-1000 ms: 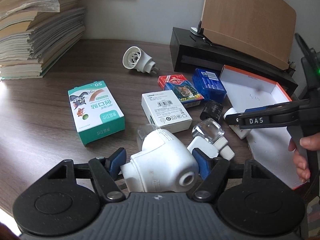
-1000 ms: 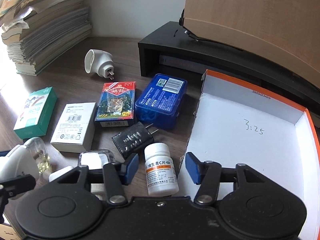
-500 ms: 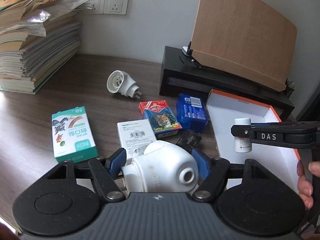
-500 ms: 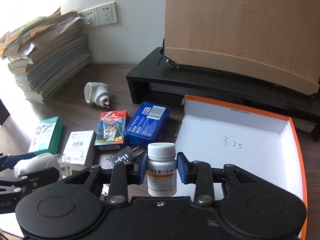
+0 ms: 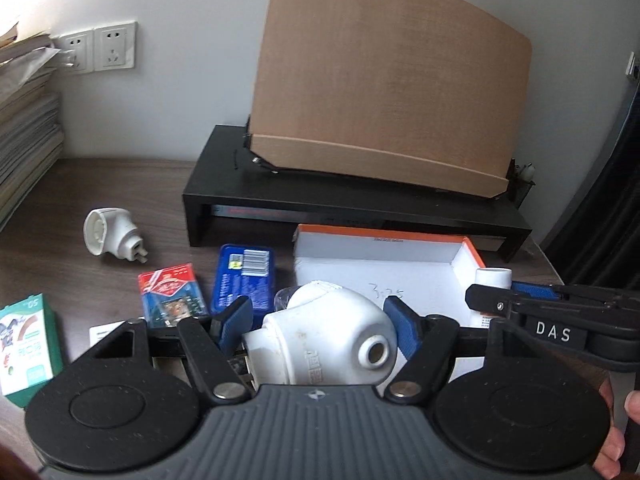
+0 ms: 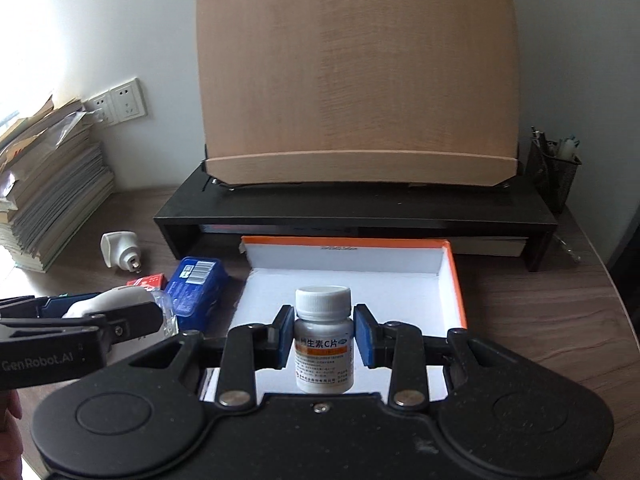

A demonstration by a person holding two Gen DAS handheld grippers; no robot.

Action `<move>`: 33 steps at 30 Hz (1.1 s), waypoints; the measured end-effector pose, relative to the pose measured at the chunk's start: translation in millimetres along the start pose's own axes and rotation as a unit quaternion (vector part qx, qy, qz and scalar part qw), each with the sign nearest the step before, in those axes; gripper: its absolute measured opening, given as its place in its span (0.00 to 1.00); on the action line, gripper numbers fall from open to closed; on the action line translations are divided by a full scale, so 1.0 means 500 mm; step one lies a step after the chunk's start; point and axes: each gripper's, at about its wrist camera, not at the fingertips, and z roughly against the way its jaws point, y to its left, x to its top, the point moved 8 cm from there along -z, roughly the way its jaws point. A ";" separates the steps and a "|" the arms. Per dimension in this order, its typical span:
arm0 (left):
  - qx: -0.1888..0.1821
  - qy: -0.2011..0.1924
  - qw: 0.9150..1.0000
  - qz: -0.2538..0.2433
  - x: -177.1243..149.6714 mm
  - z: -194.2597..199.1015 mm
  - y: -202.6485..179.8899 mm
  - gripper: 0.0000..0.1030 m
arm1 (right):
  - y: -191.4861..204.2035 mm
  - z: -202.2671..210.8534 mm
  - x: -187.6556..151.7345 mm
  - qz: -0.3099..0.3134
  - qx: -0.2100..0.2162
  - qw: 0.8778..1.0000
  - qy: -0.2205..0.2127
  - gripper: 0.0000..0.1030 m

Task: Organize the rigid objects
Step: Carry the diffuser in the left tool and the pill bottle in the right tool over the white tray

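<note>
My left gripper (image 5: 322,322) is shut on a white plug-in mosquito repeller (image 5: 332,344) with a clear bottle, held in the air by the left side of the orange-rimmed white box (image 5: 384,248). My right gripper (image 6: 323,334) is shut on a white vitamin C pill bottle (image 6: 324,344), held above the box's floor (image 6: 344,276). In the left wrist view the pill bottle's cap (image 5: 494,278) shows at the right, behind the right gripper's arm. In the right wrist view the repeller (image 6: 116,300) shows at the left.
On the wooden desk lie a second white plug adapter (image 5: 110,238), a red card pack (image 5: 172,294), a blue case (image 5: 244,276), a green box (image 5: 24,344) and a white box (image 5: 106,330). A black monitor riser (image 6: 360,216) with a wooden board stands behind; books (image 6: 48,192) at left, pen holder (image 6: 554,172) at right.
The right gripper closed on the pill bottle, lifted it and moved over the box. The left gripper lifted the repeller and moved right toward the box.
</note>
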 end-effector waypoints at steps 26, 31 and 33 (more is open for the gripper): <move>0.015 0.004 1.000 -0.003 0.044 -0.123 -0.085 0.71 | -0.118 -0.085 0.047 -0.026 -0.010 1.000 0.001 0.39; 0.022 0.000 1.000 -0.001 0.048 -0.123 -0.087 0.71 | -0.120 -0.093 0.054 -0.026 -0.006 1.000 -0.001 0.39; 0.025 -0.002 1.000 -0.002 0.051 -0.123 -0.088 0.71 | -0.120 -0.094 0.055 -0.025 -0.005 1.000 -0.003 0.39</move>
